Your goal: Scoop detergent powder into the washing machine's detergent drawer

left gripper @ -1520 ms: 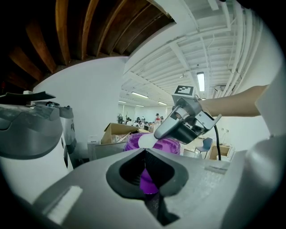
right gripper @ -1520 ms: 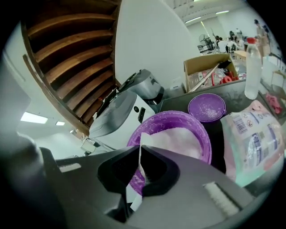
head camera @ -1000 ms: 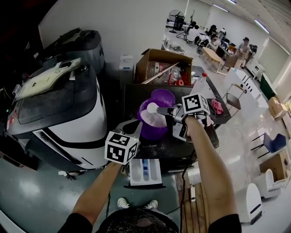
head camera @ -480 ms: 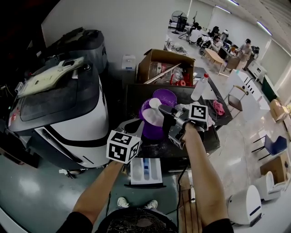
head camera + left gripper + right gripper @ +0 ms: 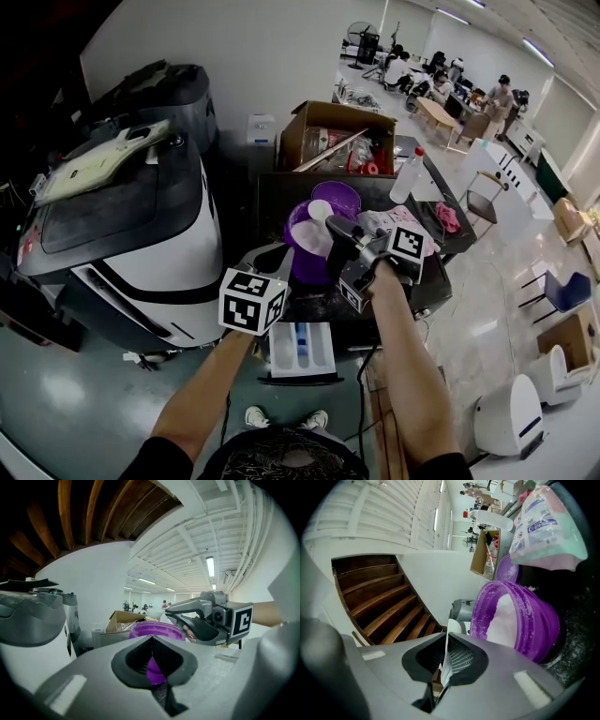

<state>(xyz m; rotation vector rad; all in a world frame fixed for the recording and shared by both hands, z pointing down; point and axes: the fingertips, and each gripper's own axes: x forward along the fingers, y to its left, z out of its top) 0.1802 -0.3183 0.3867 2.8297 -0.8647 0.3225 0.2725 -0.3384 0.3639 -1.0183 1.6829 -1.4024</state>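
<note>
A purple tub (image 5: 302, 251) of white powder stands on the dark machine top (image 5: 424, 292), its lid (image 5: 337, 198) lying behind it. My left gripper (image 5: 281, 261) is shut on the tub's near rim; purple plastic shows between its jaws (image 5: 152, 668). My right gripper (image 5: 337, 227) is shut on the thin handle of a white scoop (image 5: 321, 209), which it holds over the tub's far side. That white handle runs between the jaws (image 5: 444, 665), with the tub (image 5: 520, 620) just beyond. The white detergent drawer (image 5: 300, 349) stands pulled out below, near my body.
A pink and green detergent bag (image 5: 548, 527) lies right of the tub. A cardboard box (image 5: 337, 136) and a white bottle (image 5: 410, 176) stand behind. A large white and black machine (image 5: 122, 216) fills the left. People sit at tables far back.
My right gripper has drawn back toward me and rolled over, and the scoop has lifted slightly over the tub's far side. My left gripper has kept its hold on the rim.
</note>
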